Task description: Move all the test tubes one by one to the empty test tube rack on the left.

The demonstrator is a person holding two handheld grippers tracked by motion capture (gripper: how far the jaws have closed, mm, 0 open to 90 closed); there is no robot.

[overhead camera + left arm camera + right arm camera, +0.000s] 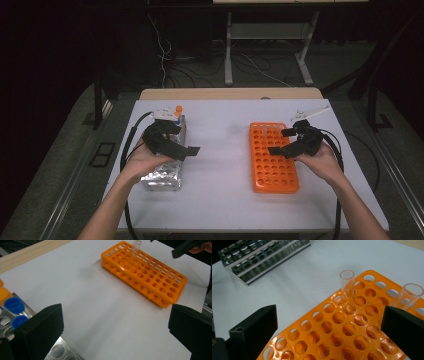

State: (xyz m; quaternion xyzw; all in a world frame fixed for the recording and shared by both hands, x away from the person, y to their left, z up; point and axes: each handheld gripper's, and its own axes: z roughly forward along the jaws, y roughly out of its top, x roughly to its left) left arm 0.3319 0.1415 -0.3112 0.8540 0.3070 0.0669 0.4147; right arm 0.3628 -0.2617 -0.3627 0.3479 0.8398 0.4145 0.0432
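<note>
On the white tabletop point(220, 150) lie two racks, well apart: a metal rack point(167, 172) at the person's left and an orange rack point(272, 157) at the right. The work in hand looks like moving tubes from the metal rack into the orange one, and it seems barely begun. In the right gripper view, two clear uncapped tubes already stand in the orange rack point(332, 337): one tube point(347, 291) upright in a hole, a second tube point(408, 296) just behind the right-hand jaw. Every other hole I can see there is vacant.

Capped tubes wait in the metal rack point(60, 351): blue caps point(14, 305) and an orange cap point(3, 293) show beside the jaw in the left gripper view, and one orange-capped tube point(178, 111) stands at the rack's far end in the high view.

Left tongs point(185, 150) hover over the metal rack, jaws wide and holding nothing. Right tongs point(282, 142) hang over the orange rack, jaws likewise wide, nothing between them.

By my judgement, most of the transfer remains: the capped tubes are yet to be picked up and carried across.
</note>
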